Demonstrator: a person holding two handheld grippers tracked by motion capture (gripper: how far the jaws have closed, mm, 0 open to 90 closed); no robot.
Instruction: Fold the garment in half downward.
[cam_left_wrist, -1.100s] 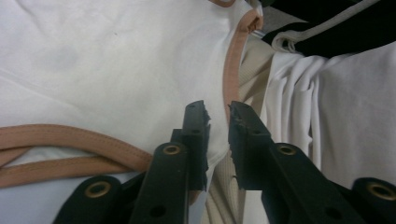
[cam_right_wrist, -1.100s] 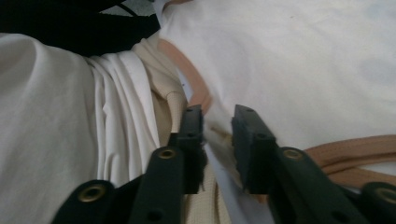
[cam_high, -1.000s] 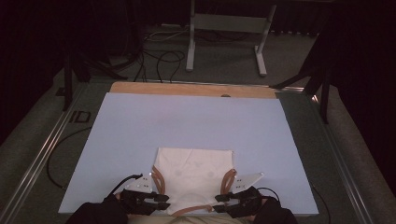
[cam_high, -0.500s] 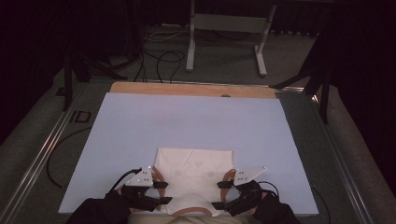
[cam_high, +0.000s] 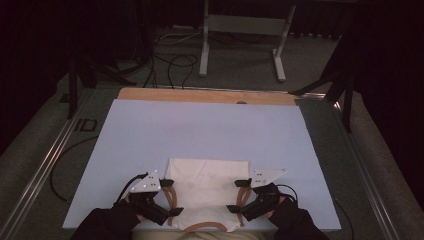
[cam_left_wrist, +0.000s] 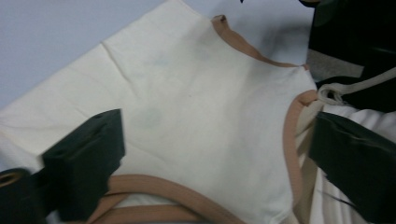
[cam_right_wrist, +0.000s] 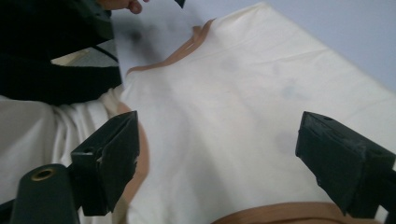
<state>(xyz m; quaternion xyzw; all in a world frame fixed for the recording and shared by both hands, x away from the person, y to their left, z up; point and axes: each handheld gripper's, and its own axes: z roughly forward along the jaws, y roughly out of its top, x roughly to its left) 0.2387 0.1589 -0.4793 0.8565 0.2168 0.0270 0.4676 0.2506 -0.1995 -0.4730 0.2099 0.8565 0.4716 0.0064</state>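
A: While you hold both tools low at the near edge of the desk (cam_high: 210, 125), where does the cloth sit?

B: Your cream garment (cam_high: 207, 187), trimmed in tan, lies flat at the near middle of the lavender sheet (cam_high: 150, 130), with its lower hem hanging off the sheet's near edge toward you. Your left tool (cam_high: 170, 197) sits over the garment's left armhole and your right tool (cam_high: 239, 197) over its right one.

A: Are they gripping?

B: No. Your left tool's jaws stand wide apart, straddling the tan trim (cam_left_wrist: 289, 140), and your right tool's jaws gape just as wide above bare fabric. You are placed symmetrically, I judge, so both sides can be pinched and lifted evenly.

A: What can't you make out?

B: Your sleeves cover the garment's near corners, the neckline runs out of the high view, and faint grey marks on the fabric (cam_right_wrist: 287, 88) could be stains or shadow.
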